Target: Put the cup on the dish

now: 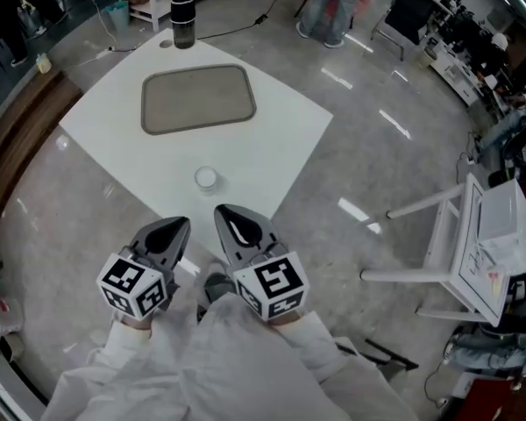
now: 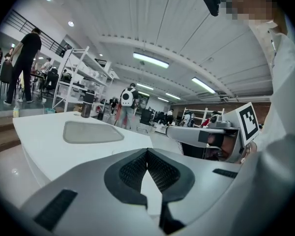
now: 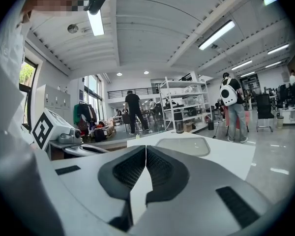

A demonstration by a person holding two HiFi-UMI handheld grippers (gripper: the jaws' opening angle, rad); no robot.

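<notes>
A grey rectangular tray-like dish [image 1: 197,99] lies on the white table [image 1: 285,134]. A small white round cup [image 1: 206,178] stands nearer to me, close to the table's near corner. A black tumbler [image 1: 183,20] stands at the far edge beyond the dish. My left gripper [image 1: 177,226] and right gripper [image 1: 223,210] hang side by side off the near corner, both shut and empty, short of the white cup. In the left gripper view the shut left gripper [image 2: 147,151] faces the dish [image 2: 91,132] and tumbler [image 2: 87,104]. The right gripper [image 3: 146,147] likewise faces the dish [image 3: 184,145].
A white folding frame with a box [image 1: 473,244] stands on the floor at the right. A person [image 1: 329,7] stands beyond the table. A curved wooden ledge [image 1: 17,139] runs along the left. White shelving [image 3: 184,102] stands far behind the table.
</notes>
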